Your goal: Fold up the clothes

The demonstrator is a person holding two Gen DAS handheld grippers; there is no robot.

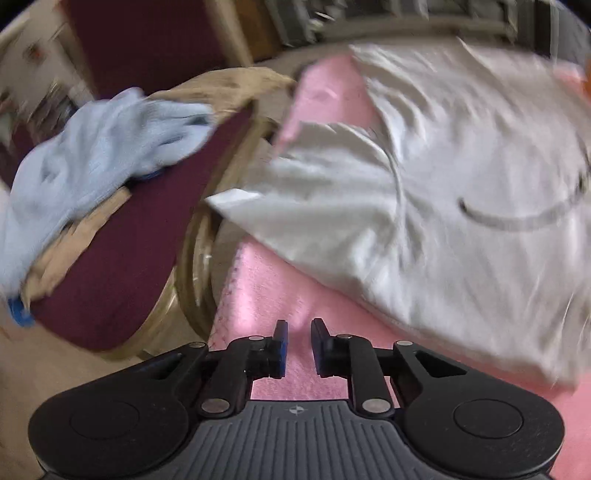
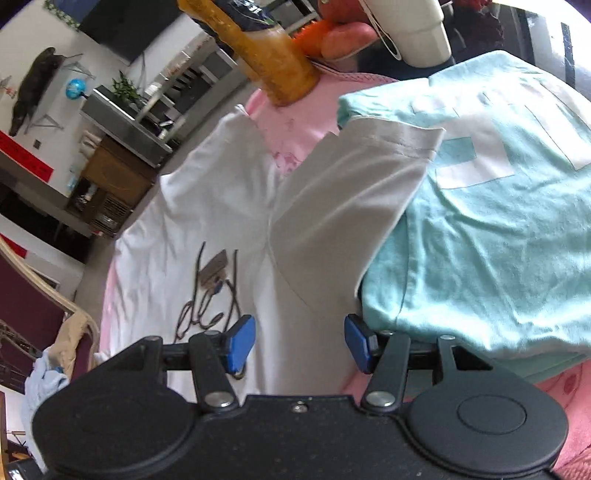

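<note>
A white T-shirt (image 1: 436,177) with dark script on its chest lies spread on a pink cloth (image 1: 273,291) over the table. It also shows in the right wrist view (image 2: 207,218), one sleeve (image 2: 354,206) lying over a folded mint-green T-shirt (image 2: 491,236). My left gripper (image 1: 299,332) hovers over the pink cloth near the shirt's edge, jaws narrowly apart and empty. My right gripper (image 2: 299,341) is open and empty just above the white shirt, by the sleeve seam.
A maroon chair (image 1: 122,280) with a gold frame stands left of the table, with a light-blue garment (image 1: 92,158) and a tan one piled on it. A mustard-coloured bottle (image 2: 273,62), a white cup (image 2: 410,26) and orange items stand at the table's far end.
</note>
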